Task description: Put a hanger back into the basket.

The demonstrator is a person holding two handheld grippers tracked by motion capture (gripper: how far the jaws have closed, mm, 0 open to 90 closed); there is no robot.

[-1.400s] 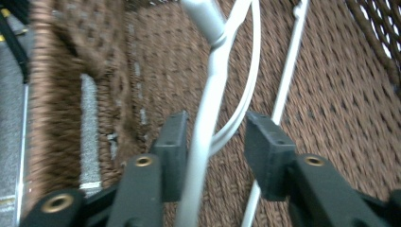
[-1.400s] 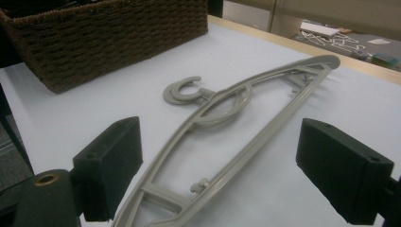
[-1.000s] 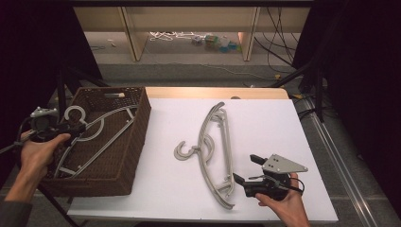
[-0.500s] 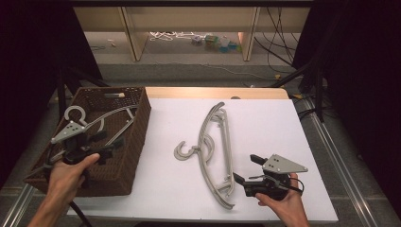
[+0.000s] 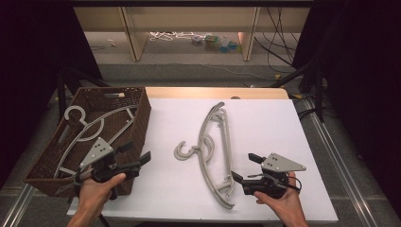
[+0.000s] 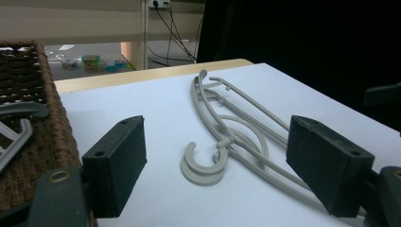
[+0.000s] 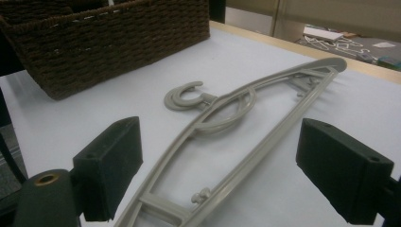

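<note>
Two grey plastic hangers lie stacked on the white table, hooks pointing left. Another grey hanger rests inside the brown wicker basket at the left. My left gripper hovers at the basket's near right corner and points at the stacked hangers. Its jaws have just been opening, and in the left gripper view the left gripper holds nothing. My right gripper is open at the hangers' near end. In the right gripper view the hanger runs between the jaws of the right gripper, untouched.
The basket takes up the table's left side, and its wall stands close beside my left jaw. Bare white tabletop lies right of the hangers. Dark stands and cables are beyond the table's far edge.
My left hand has moved from the basket's far left side to its near right corner, turning toward the table. The right hand and all hangers have stayed put.
</note>
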